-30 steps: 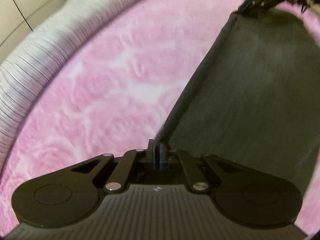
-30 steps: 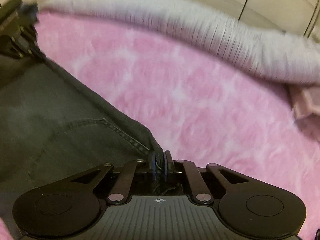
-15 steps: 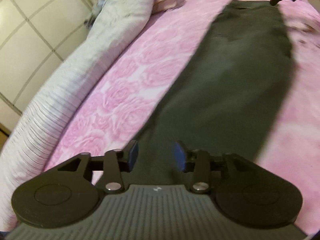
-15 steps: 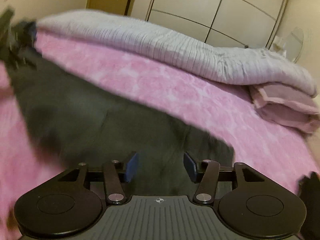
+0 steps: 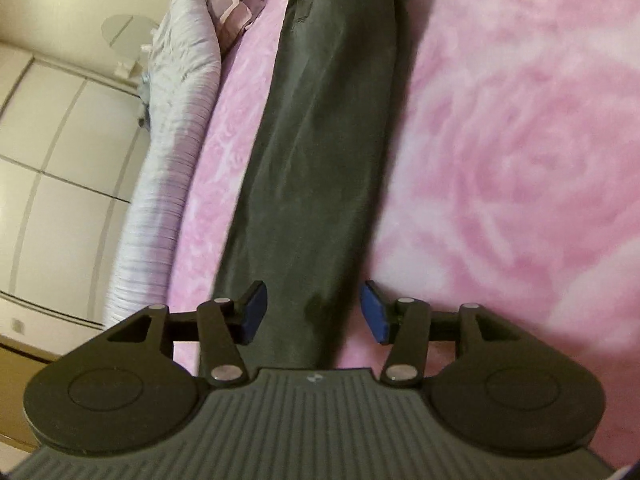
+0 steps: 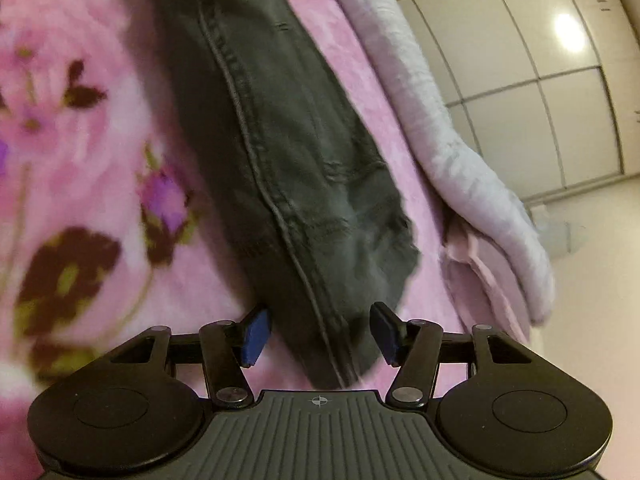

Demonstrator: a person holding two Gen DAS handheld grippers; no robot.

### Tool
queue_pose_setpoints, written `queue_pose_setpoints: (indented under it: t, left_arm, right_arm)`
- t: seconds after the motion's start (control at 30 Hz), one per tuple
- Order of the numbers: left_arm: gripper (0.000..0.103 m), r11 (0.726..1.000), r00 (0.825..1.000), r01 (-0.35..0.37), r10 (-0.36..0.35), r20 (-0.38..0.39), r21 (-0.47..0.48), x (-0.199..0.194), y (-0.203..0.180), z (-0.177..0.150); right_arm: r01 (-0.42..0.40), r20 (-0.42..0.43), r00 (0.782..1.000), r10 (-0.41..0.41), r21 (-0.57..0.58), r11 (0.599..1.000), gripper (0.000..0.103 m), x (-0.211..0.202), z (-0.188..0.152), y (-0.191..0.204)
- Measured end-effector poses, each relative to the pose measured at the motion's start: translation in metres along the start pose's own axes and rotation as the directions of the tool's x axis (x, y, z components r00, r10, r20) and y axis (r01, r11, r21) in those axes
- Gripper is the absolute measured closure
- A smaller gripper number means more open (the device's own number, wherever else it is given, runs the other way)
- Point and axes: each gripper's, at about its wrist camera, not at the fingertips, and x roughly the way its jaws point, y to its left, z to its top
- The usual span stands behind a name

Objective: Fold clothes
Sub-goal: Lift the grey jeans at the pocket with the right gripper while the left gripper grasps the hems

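Observation:
Dark grey jeans (image 5: 320,152) lie stretched out in a long strip on the pink rose-patterned blanket (image 5: 520,140). My left gripper (image 5: 314,312) is open, its blue pads either side of the near end of the jeans, holding nothing. In the right wrist view the jeans (image 6: 288,152) show a side seam and a pocket end. My right gripper (image 6: 318,334) is open over that end, with the cloth between the pads but not pinched.
A rolled grey ribbed quilt (image 5: 176,140) runs along the blanket's far side, with a folded pale pink cloth (image 6: 484,280) at its end. Cream wardrobe doors (image 6: 540,80) stand behind. The blanket (image 6: 72,160) carries a dark flower print.
Both grippers were shut on the jeans' ends a second ago. They have opened wide and let the jeans drop flat onto the blanket, then tilted down over the ends.

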Motion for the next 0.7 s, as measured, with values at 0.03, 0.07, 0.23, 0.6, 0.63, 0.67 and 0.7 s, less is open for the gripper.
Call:
queue_pose_setpoints:
  t: [0.03,0.07,0.23,0.6,0.63,0.67,0.7]
  left_arm:
    - [0.049,0.999,1.0,-0.022,0.022,0.001,0.027,0.005,-0.002,0.001]
    - [0.045,0.998,0.999,-0.04,0.04,0.005,0.049,0.01,-0.003,0.002]
    - [0.059,0.996,0.999,-0.031,0.034,-0.025,0.089,0.028,0.004,0.007]
    - [0.056,0.999,0.998,0.049,-0.049,0.042,-0.008,-0.003,-0.003,0.047]
    - [0.053,0.999,0.999,0.036,-0.036,0.029,-0.004,-0.001,-0.004,0.046]
    - [0.053,1.0,0.999,0.027,-0.027,0.017,0.001,0.0,-0.005,0.043]
    - [0.053,1.0,1.0,0.016,-0.017,0.002,0.007,-0.001,-0.006,0.037]
  right_arm:
    - [0.006,0.02,1.0,-0.005,-0.011,1.0,0.05,0.005,-0.001,0.002]
    - [0.015,0.039,0.999,-0.015,-0.015,1.0,0.054,0.008,-0.005,0.003]
    - [0.007,0.067,0.998,-0.005,-0.029,1.0,0.074,0.006,-0.015,-0.009]
    - [0.011,-0.084,0.996,-0.013,-0.02,1.0,0.077,0.022,-0.079,-0.093]
    - [-0.005,-0.096,0.995,0.002,-0.025,1.0,0.077,0.024,-0.08,-0.088]
    - [-0.01,-0.11,0.994,0.007,-0.024,1.0,0.076,0.025,-0.08,-0.083]
    - [-0.015,-0.123,0.992,0.012,-0.022,1.0,0.073,0.026,-0.081,-0.077]
